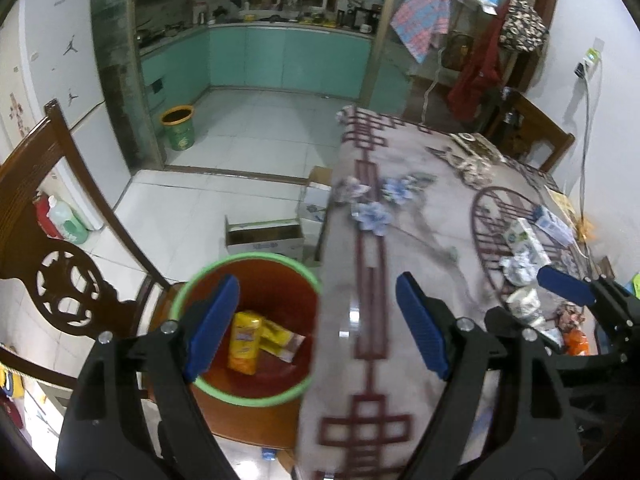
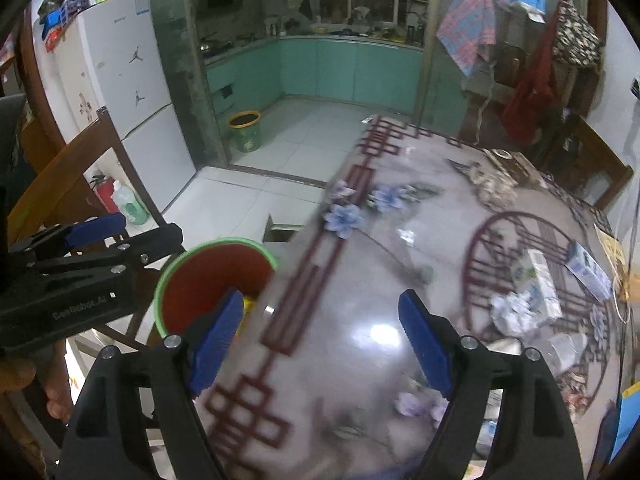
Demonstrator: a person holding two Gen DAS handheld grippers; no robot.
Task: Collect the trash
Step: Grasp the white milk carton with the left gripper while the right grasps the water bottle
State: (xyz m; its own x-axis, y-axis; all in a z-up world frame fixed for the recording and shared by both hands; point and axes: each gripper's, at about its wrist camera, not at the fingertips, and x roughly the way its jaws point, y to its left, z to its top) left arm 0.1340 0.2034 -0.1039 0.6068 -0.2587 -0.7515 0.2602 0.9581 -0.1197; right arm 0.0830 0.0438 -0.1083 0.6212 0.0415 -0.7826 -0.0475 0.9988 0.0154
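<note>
**Red bin, green rim, blue pads**

Orange-red inside the bin [image 1: 276, 280], bright green around its rim. Yellow packets [image 1: 245, 342] at the bottom, one with a blue-and-red label. Blue pads [image 1: 420, 324] on black left tongs [image 1: 316, 326]; same blue on black for the right tongs [image 2: 320, 338]. Grey-beige counter [image 1: 400, 184], glossy, with dark red lattice lines, a red circle motif and pale blue-violet flowers. White crumpled wrappers [image 2: 514, 314] on the circle. Dark brown carved chair [image 1: 60, 280]. Teal cabinets [image 2: 340, 68], white fridge [image 2: 132, 76], white floor tiles, a small green bucket [image 1: 179, 128] with a yellow rim.
</note>
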